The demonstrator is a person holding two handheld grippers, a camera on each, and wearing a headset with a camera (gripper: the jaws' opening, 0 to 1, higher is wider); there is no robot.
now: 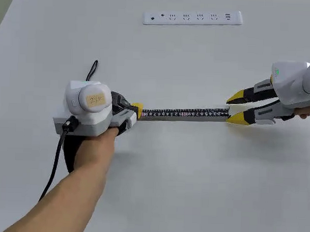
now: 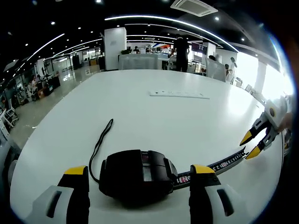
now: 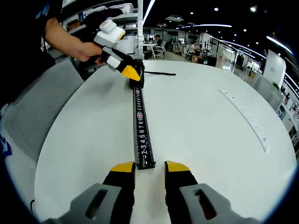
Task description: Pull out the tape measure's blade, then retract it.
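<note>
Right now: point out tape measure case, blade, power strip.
tape measure case (image 2: 135, 175), left gripper view, black housing top.
blade (image 3: 141, 126), right gripper view, numbered face.
power strip (image 1: 193, 17), head view, middle of body.

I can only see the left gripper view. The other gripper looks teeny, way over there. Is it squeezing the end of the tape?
Observer: No. In the right gripper view the blade ends between the yellow tips of the right gripper, and its jaws stand apart.
Child: The tape looks curvy to me. Is it?
Observer: No, that is the lens. In the head view it runs in a straight line from the case to that gripper.
Child: What's the long white thing far away?
Observer: A power strip with a row of sockets, lying on the table.
</note>
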